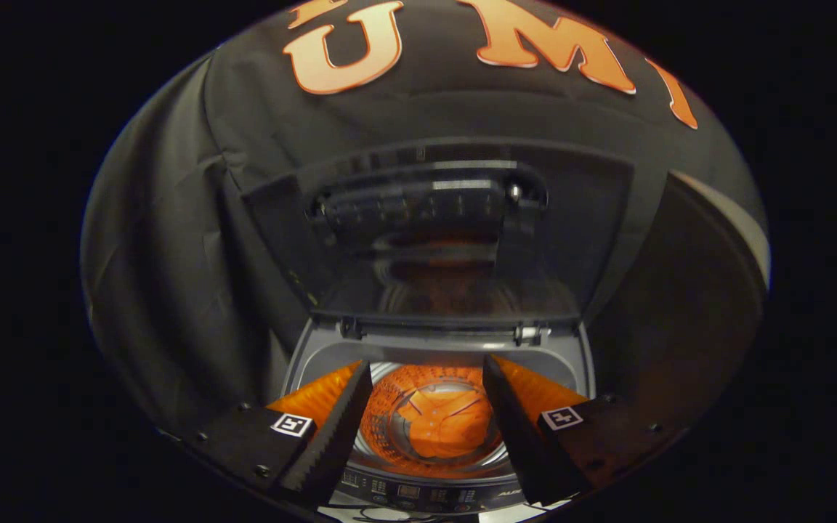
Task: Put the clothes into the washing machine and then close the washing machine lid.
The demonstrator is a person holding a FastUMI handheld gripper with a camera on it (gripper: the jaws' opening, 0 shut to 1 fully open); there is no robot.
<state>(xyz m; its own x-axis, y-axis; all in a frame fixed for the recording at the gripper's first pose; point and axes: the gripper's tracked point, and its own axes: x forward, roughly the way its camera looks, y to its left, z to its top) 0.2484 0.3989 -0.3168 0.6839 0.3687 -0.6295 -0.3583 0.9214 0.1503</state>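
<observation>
Your claw (427, 407) is spread wide and holds nothing; the orange shirt (446, 425) already lies in the washing machine's drum (389, 407), beyond the fingers; the lid (440, 232) stands upright and open, so closing it is what's left for you.

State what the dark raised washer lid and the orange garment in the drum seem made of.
Dark raised lid: likely tinted glass or glossy plastic, since it mirrors the drum. Orange garment: soft woven fabric, creased, with a collar. The open gripper holds nothing.
</observation>
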